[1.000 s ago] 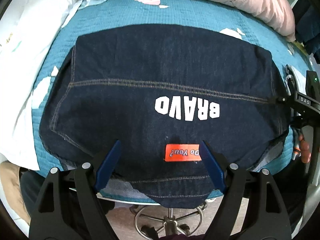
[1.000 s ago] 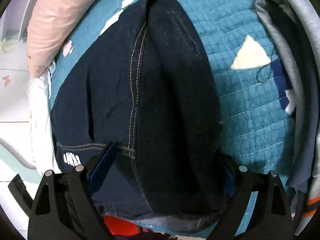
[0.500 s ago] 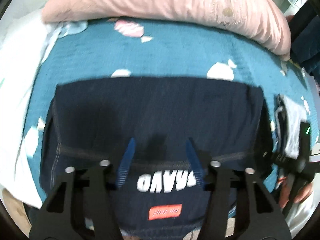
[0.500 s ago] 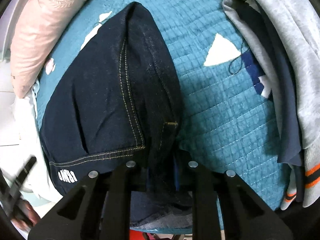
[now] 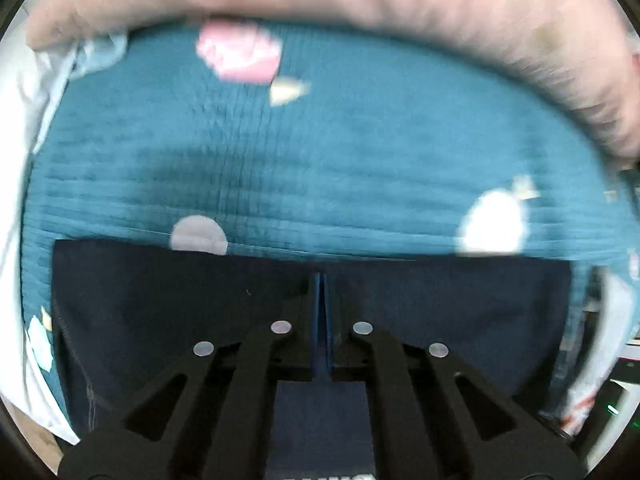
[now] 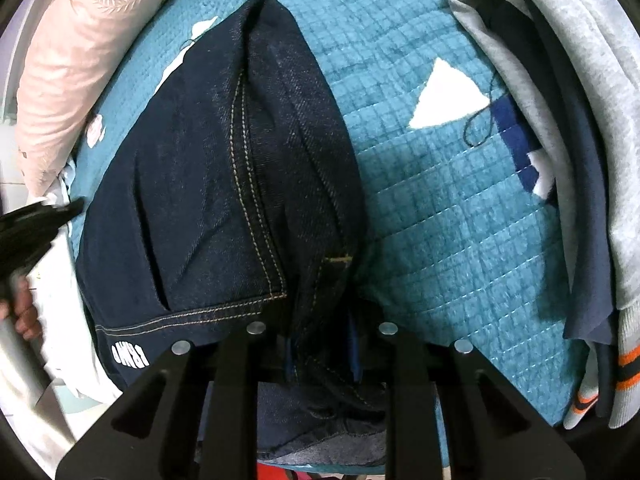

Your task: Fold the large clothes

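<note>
1. The dark denim garment [image 6: 208,200] lies folded on the teal quilt [image 6: 452,216], its tan double stitching running from far to near in the right wrist view.
2. The right gripper [image 6: 320,354] sits at the garment's near edge. Its jaws are pinched on a bunched ridge of denim that rises between the two blue pads, with cloth filling the whole gap.
3. In the left wrist view, which is motion-blurred, the garment [image 5: 160,312] fills the near half of the frame and its far edge runs straight from left to right across the quilt [image 5: 320,152].
4. The left gripper [image 5: 320,322] hangs over the middle of that dark cloth, tips just short of its far edge. Its jaws are pressed together, blue pads meeting; whether any fabric is caught between them cannot be told.
5. A pink pillow [image 5: 400,4] borders the quilt's far side.
6. Grey and navy clothes [image 6: 580,128] are heaped at the right of the quilt, apart from the denim.
</note>
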The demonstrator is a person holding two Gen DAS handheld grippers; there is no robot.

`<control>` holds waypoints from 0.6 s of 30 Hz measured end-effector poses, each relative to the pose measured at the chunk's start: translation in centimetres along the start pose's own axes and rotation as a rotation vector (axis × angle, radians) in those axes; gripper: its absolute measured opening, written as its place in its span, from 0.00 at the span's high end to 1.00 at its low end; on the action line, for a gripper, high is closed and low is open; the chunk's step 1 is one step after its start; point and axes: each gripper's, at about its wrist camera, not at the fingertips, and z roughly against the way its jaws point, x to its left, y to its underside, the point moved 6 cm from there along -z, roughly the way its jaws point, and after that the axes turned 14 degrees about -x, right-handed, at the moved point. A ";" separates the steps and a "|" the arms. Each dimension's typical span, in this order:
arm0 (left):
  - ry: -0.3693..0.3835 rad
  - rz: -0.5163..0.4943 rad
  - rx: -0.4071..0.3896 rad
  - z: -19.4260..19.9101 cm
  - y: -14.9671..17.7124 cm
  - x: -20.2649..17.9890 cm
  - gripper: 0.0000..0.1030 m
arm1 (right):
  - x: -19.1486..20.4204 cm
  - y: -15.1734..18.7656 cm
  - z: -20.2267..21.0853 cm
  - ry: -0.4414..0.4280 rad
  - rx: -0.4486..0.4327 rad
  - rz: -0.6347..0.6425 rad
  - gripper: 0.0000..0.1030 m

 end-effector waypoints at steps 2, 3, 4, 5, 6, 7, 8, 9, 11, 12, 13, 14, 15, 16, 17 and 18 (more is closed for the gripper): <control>0.029 0.065 0.022 -2.3 0.4 0.8 0.99 | -0.1 -0.1 0.0 -0.014 0.002 -0.006 0.82; 0.038 0.111 0.022 -2.4 0.2 1.2 0.99 | 0.0 -0.2 -0.3 -0.024 0.003 -0.018 0.82; 0.042 0.124 0.045 -2.5 0.1 1.3 0.99 | -0.3 -0.2 -0.2 -0.031 0.007 -0.028 0.82; 0.040 0.105 0.057 -2.4 0.0 1.3 0.99 | -0.5 -0.3 -0.1 -0.036 0.012 -0.034 0.82; 0.038 0.077 0.077 -2.3 0.0 1.2 0.98 | -0.8 -0.3 0.0 -0.040 0.017 -0.037 0.82; 0.035 0.063 0.087 -1.8 0.0 1.2 0.98 | -0.8 -0.3 0.0 -0.041 0.021 -0.037 0.82; 0.025 0.055 0.098 -1.2 0.2 1.2 0.98 | -0.7 -0.3 0.0 -0.042 0.022 -0.032 0.82; 0.026 0.045 0.118 -0.2 0.7 1.0 0.98 | -0.5 -0.3 0.1 -0.042 0.020 -0.022 0.82; 0.059 0.011 0.142 2.2 2.6 0.6 0.98 | -0.2 -0.2 0.2 -0.041 0.009 0.001 0.82; 0.050 -0.023 0.143 3.1 4.0 0.5 0.98 | -0.2 -0.1 0.2 -0.039 0.004 -0.003 0.82; 0.036 -0.047 0.133 3.2 5.3 0.6 0.99 | -0.3 -0.1 0.2 -0.038 0.004 -0.011 0.81; 0.033 -0.067 0.108 2.8 6.1 0.5 0.99 | -0.4 -0.1 0.1 -0.036 0.007 -0.022 0.81; 0.035 -0.072 0.097 2.3 6.4 0.5 0.99 | -0.5 -0.1 0.1 -0.035 0.012 -0.029 0.81; 0.046 -0.028 0.095 1.6 6.5 0.7 0.98 | -0.4 -0.1 0.0 -0.034 0.014 -0.032 0.81; 0.046 0.022 0.106 1.5 6.3 0.9 0.98 | -0.4 -0.1 0.1 -0.033 0.015 -0.031 0.81; 0.035 0.074 0.129 1.5 6.0 1.1 0.98 | -0.2 -0.1 0.1 -0.033 0.013 -0.031 0.81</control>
